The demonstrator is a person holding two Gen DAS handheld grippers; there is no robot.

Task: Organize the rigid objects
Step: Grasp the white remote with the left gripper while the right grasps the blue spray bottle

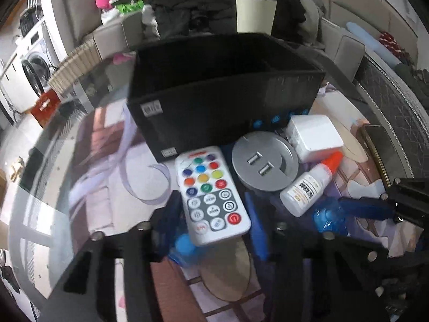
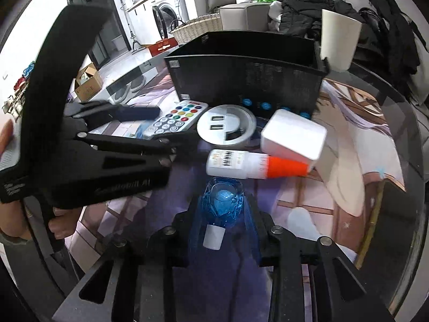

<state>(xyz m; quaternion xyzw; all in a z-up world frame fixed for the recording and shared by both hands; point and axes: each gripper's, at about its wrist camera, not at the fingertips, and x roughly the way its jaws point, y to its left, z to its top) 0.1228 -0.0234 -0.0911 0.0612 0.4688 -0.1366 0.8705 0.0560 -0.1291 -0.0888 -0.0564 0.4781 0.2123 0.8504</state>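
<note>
A white remote with coloured buttons (image 1: 211,198) lies on the glass table in front of a black storage box (image 1: 222,91). My left gripper (image 1: 214,214) straddles the remote, its blue fingers (image 1: 256,225) on either side; I cannot tell whether they grip it. Beside the remote lie a round grey USB hub (image 1: 264,161), a white adapter (image 1: 313,136) and a white glue bottle with an orange cap (image 1: 311,185). My right gripper (image 2: 224,201) is shut on a blue crystal-like object with a white base (image 2: 222,198), just before the glue bottle (image 2: 252,163). The left gripper (image 2: 163,123) also shows in the right wrist view.
A white cup (image 2: 339,39) stands behind the box (image 2: 246,80). A wicker basket (image 2: 195,28) sits at the table's far edge. A phone (image 1: 380,145) lies at the right. A sofa with piled clothes (image 1: 201,2) and a washing machine (image 2: 167,5) are beyond.
</note>
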